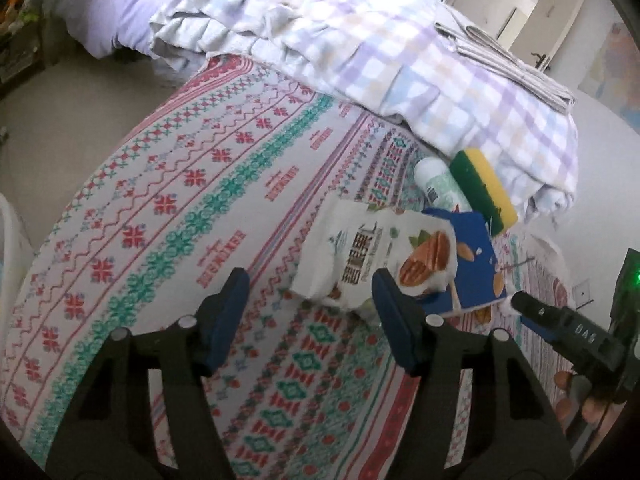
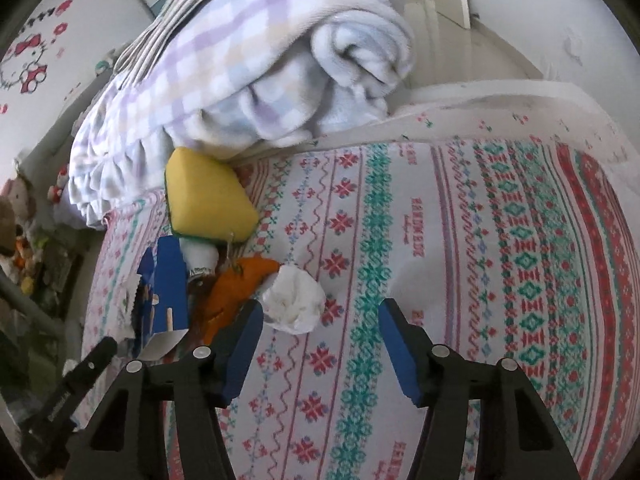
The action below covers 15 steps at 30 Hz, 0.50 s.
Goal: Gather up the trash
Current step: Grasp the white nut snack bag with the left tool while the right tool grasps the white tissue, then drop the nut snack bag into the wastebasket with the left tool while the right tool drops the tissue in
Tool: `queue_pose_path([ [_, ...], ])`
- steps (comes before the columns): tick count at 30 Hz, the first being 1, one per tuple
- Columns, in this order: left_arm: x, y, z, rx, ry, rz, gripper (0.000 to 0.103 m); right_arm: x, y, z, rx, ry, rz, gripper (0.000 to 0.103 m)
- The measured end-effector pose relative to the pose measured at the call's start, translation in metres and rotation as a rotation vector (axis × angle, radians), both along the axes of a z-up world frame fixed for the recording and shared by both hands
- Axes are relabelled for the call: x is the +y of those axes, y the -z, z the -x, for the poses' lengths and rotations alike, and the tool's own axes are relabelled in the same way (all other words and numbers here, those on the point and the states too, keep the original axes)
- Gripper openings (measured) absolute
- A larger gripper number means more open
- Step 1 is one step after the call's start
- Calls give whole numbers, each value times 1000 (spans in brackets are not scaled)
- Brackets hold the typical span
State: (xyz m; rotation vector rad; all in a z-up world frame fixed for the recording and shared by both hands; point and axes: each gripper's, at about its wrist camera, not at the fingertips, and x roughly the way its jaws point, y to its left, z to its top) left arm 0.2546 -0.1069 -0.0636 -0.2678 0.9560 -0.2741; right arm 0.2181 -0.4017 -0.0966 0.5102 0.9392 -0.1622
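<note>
both grippers' jaws spread, empty, over a sheet [image 1: 168,208] with blurred lettering, near a "pecan" nut bag [image 1: 372,256].

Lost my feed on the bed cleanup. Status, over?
Left gripper and right gripper: jaws open, empty. Snack bag, blue carton, crumpled tissue lie on bedsheet, uncollected. Sponge leans on bottle; blanket behind.

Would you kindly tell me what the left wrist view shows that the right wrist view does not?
Only the left wrist view shows the white nut snack pouch and a lavender pillow. Only the right wrist view shows a crumpled white tissue, an orange wrapper and a cartoon cat wall sticker. Both share the yellow-green sponge, blue carton, white bottle, checked blanket and patterned bedsheet.
</note>
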Motion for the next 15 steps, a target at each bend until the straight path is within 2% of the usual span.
queue_pose_path([
  [2, -4, 0, -1, -12, -12, -14, 55, 6, 0, -3, -2, -16, 32, 58],
  [3, -4, 1, -1, -16, -13, -20, 48, 12, -1, -5, -2, -27, 44, 55],
  [5, -7, 2, -2, -14, -4, -33, 25, 21, -2, -6, 3, -52, 76, 50],
  [7, -12, 2, -2, -15, 20, -45, 17, 35, -2, -9, 11, -99, 127, 39],
  [8, -11, 2, -1, -14, 30, -48, 12, 41, -2, -11, 15, -126, 145, 29],
  [9, -12, 2, 0, -11, 38, -53, 12, 46, -2, -12, 19, -146, 146, 21],
  [12, -11, -4, 3, -16, 49, -47, 9, 58, -5, -12, 15, -178, 185, 17],
  [15, -7, -12, 7, -26, 55, -39, 8, 58, -8, -9, 9, -195, 158, 16],
])
